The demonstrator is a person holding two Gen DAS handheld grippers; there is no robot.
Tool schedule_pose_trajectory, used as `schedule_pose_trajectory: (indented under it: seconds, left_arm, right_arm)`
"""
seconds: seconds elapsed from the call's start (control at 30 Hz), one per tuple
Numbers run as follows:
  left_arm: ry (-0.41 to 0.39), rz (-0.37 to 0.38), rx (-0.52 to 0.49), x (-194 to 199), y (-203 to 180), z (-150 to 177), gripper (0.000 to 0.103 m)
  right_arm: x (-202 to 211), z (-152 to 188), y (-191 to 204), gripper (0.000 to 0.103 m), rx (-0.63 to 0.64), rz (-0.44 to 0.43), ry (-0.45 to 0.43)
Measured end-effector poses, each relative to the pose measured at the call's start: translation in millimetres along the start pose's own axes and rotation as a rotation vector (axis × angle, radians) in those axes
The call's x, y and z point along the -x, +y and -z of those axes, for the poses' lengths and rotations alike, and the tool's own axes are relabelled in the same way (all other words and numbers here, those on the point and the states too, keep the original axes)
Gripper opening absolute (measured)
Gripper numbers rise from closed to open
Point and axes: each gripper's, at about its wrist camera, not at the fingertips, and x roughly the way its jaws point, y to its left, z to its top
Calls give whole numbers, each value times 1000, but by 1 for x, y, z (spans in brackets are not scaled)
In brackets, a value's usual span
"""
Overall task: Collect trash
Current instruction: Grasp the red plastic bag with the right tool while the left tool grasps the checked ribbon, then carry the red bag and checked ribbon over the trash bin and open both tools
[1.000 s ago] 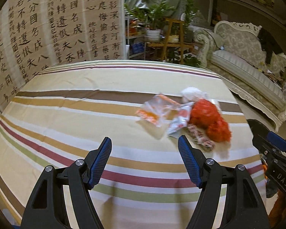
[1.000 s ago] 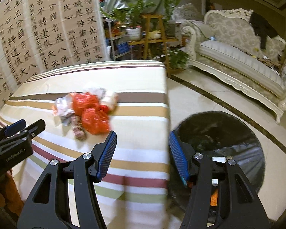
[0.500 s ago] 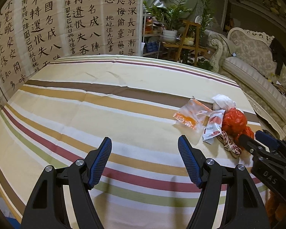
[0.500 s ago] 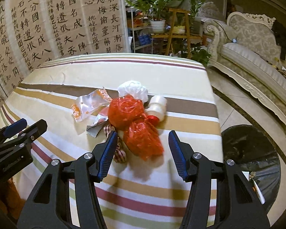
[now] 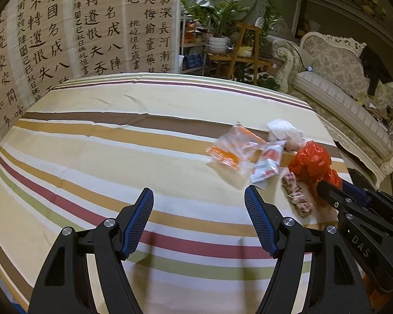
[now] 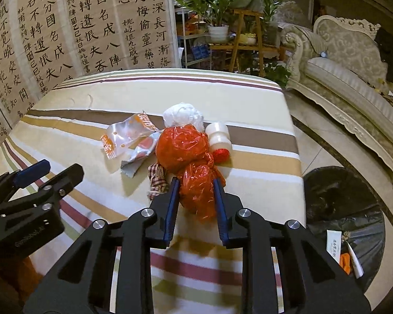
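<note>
1. Where the striped tablecloth (image 6: 249, 99) is covering the table, it is serving as the reference surface for all items below.
2. Beside the cloth's right edge, on the floor, a black-lined trash bin (image 6: 340, 204) is standing open, with paper scraps lying inside.
3. Left gripper (image 5: 199, 209) is hovering over the cloth's near stripes, its fingers standing wide apart with nothing between them.
4. Right gripper (image 6: 196, 191) is reaching over the cloth's near right part; its jaws are closing, and the blue pads are pressing on the lower lobe of the red plastic bag (image 6: 188, 157).
5. That red plastic bag is lying on the cloth near its right edge, knotted in the middle.
6. Touching the bag on its far side, a white crumpled wad (image 6: 182, 113) and a white plastic bottle (image 6: 218, 137) are resting on the brown stripe.
7. Left of the bag, a clear orange-printed wrapper (image 6: 125, 136) and a silver sachet (image 6: 140, 154) are overlapping.
8. Just beside the bag's near left, a checked cloth bundle (image 6: 158, 180) is lying.
</note>
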Motion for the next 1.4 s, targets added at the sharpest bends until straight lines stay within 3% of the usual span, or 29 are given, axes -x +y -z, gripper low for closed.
schedule_pose_trajectory:
  seconds: [0.47,0.7,0.83,0.9,1.03,1.4]
  left_arm:
    - [8,48,-76,3,-56,4,70]
    - [16,37,-107,-7,-82,4,69]
    - [49,18,-132,-21,-93,5,56]
    - [79,17,-145,-28,-96,7,40]
    - [78,22,-157,-27,-98,8,19]
    - [55,50,-151,-14,-99,14,18]
  right_arm:
    - [33,17,-46,25,-85,27,-52]
    - [42,29,-71,25,-131,39,-69]
    - [45,34,-86,25,-162,44,-72]
    - [46,37,-93,25,-173,46,-73]
    - [47,42,-103,25,-191,45,-73]
    - [53,49,-112,25,-211,47,-84]
